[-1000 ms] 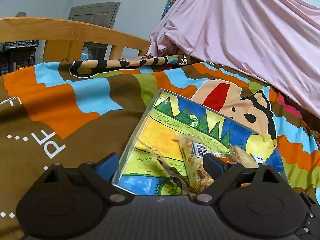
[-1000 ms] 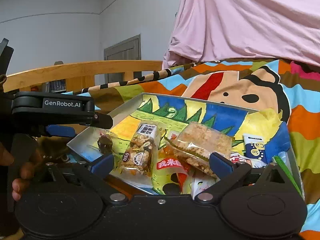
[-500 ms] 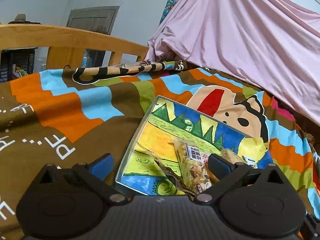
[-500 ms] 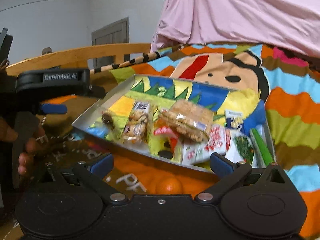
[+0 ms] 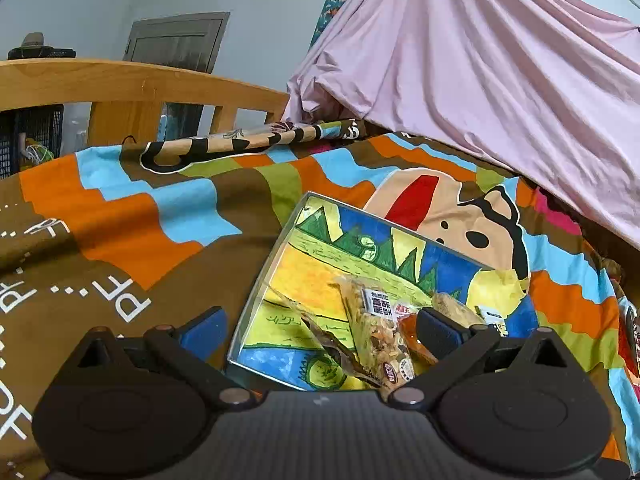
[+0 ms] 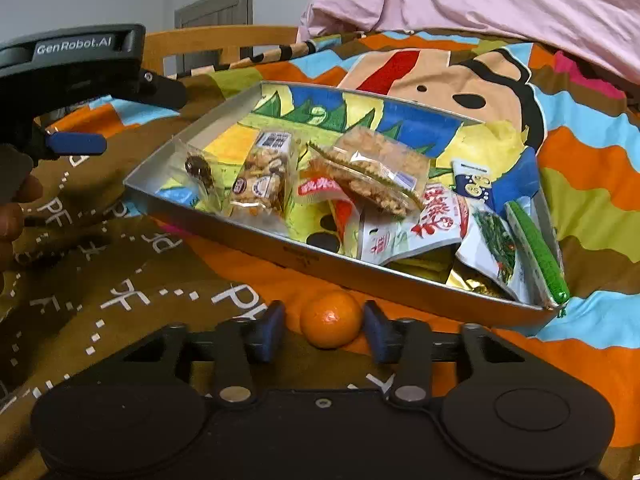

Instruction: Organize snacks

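Observation:
A shallow metal tray point(image 6: 224, 222) with a painted bottom lies on the colourful blanket and holds several snack packets, such as a nut bar point(image 6: 262, 176) and a rice cracker pack point(image 6: 376, 170). A small orange point(image 6: 331, 324) lies on the blanket just in front of the tray. My right gripper point(image 6: 325, 330) has its fingers point(image 6: 269, 330) close on both sides of the orange; I cannot tell if they touch it. My left gripper point(image 5: 320, 330) is open and empty over the tray's near left corner point(image 5: 248, 332); it also shows in the right wrist view point(image 6: 76, 142).
A wooden bed rail point(image 5: 120, 84) runs along the far left. A pink sheet point(image 5: 480, 80) hangs over something at the back right. A green stick-shaped packet point(image 6: 538, 248) lies along the tray's right wall.
My right gripper has pulled back and dropped from over the tray to the blanket in front of it, and its fingers have narrowed around the orange. My left gripper has risen slightly.

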`<control>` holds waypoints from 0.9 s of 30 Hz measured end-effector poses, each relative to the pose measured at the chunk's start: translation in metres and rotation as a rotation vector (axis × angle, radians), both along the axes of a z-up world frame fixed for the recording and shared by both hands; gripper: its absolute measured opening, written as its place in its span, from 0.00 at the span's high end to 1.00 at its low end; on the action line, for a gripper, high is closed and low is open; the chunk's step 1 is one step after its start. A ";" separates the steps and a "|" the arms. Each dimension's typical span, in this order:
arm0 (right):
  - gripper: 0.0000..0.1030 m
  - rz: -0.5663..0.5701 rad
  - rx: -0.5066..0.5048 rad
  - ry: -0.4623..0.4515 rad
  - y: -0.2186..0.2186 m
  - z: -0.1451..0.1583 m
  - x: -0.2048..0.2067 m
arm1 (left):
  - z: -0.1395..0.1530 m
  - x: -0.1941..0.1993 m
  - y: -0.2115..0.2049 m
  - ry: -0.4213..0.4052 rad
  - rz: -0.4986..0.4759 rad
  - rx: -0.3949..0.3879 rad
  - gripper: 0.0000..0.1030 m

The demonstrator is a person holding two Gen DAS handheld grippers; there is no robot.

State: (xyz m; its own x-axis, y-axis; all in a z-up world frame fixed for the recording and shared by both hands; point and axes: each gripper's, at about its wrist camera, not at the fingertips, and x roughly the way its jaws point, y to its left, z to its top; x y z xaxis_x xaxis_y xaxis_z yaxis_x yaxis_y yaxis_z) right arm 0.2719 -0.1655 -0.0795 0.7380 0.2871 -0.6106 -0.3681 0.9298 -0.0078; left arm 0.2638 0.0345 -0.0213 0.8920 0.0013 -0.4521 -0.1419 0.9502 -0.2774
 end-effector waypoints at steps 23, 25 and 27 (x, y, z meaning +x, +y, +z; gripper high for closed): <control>0.62 -0.003 0.044 -0.160 0.004 0.022 0.022 | -0.005 0.004 -0.002 0.017 0.010 0.009 0.01; 0.62 0.000 0.037 -0.155 0.006 0.020 0.024 | -0.005 0.005 -0.002 0.019 0.008 0.008 0.01; 0.62 -0.001 0.042 -0.146 0.005 0.018 0.025 | -0.006 0.004 -0.003 0.020 0.005 0.014 0.01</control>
